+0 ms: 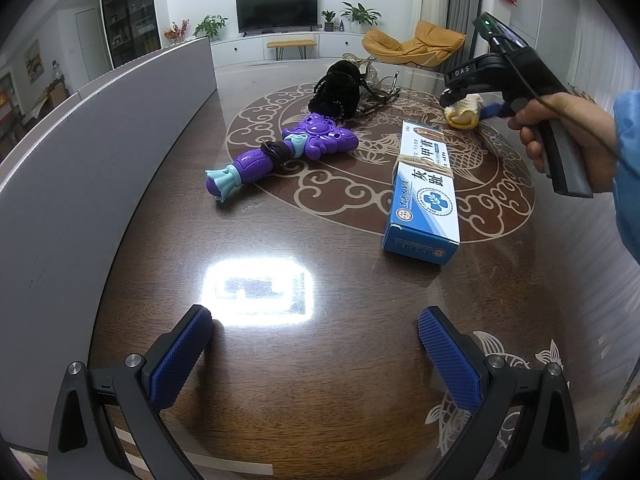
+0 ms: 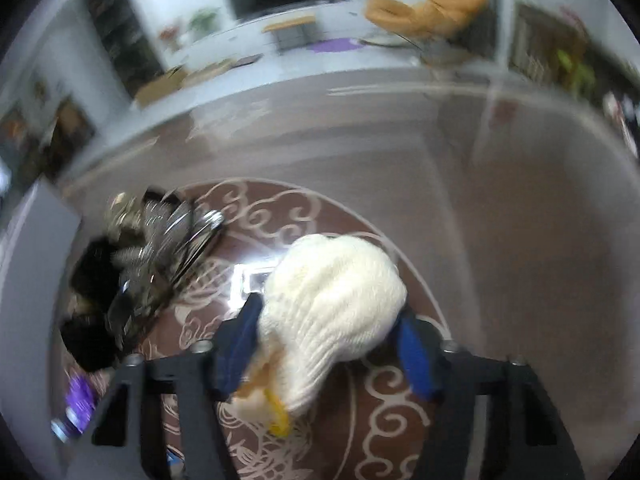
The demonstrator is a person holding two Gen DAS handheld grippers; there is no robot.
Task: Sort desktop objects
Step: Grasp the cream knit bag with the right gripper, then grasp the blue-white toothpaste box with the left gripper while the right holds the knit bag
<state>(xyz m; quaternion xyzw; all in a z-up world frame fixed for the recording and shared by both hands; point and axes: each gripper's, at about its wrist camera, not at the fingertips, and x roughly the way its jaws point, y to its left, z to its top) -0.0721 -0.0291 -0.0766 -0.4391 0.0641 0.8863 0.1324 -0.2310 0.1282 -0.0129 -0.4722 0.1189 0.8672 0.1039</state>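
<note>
Two grippers are in use. At left, the left gripper [image 1: 316, 356] hovers with jaws apart and empty over the dark patterned table [image 1: 320, 264]. The purple plastic toy wand [image 1: 280, 152] and blue-and-white carton [image 1: 424, 196] lie beyond. At right, the right gripper [image 2: 328, 344] clamps the cream knitted bundle with yellow trim [image 2: 332, 312], near the black fuzzy item [image 1: 336, 92]. Keep the grip centred; lift clear before carrying.

On your table [image 1: 320, 280], take the carton [image 1: 424, 196] as landmark: the toy [image 1: 288, 148] lies to its left, the dark bundle [image 1: 336, 94] behind it to the left, and the knitted piece [image 1: 464, 112] just behind it to the right.
</note>
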